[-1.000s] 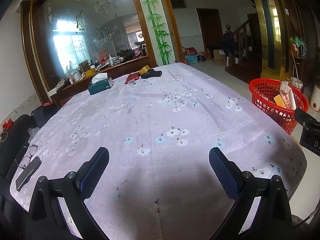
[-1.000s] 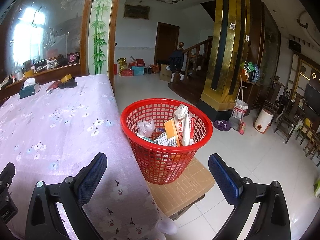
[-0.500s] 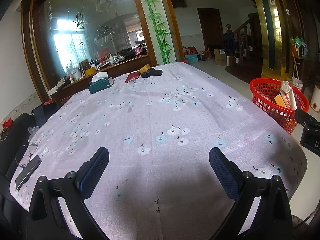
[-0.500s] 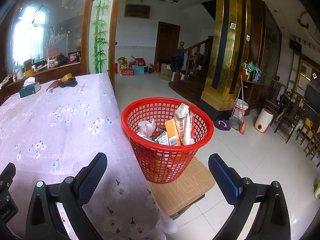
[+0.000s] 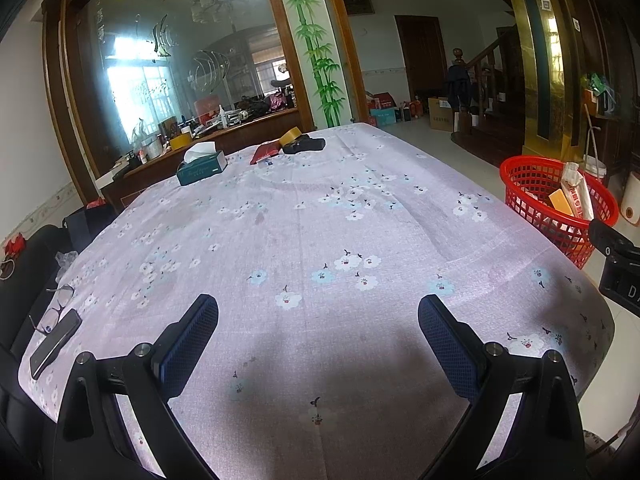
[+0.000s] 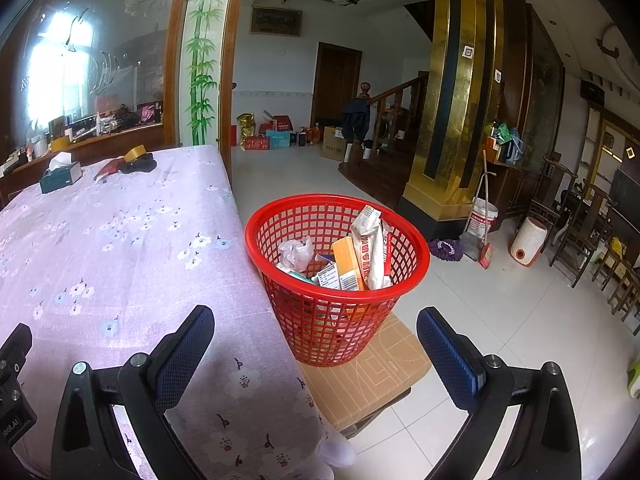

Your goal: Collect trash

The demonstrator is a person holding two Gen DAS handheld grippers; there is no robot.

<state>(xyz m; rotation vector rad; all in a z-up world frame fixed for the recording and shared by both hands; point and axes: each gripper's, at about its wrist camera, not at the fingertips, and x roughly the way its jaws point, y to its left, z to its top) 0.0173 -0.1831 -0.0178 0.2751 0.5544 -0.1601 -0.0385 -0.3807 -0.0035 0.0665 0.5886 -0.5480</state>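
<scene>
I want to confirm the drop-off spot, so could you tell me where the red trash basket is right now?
The red basket stands on a flat cardboard box on the floor, just off the table's right edge; the right wrist view centres it.

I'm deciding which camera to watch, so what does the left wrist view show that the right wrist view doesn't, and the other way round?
Only the left wrist view shows the glasses and phone at the table's near left edge. Only the right wrist view shows the cardboard box under the red basket, plus the mop and bucket by the gold pillar. Both show the floral tablecloth, the tissue box, the trash-filled basket, and an open, empty gripper.
</scene>
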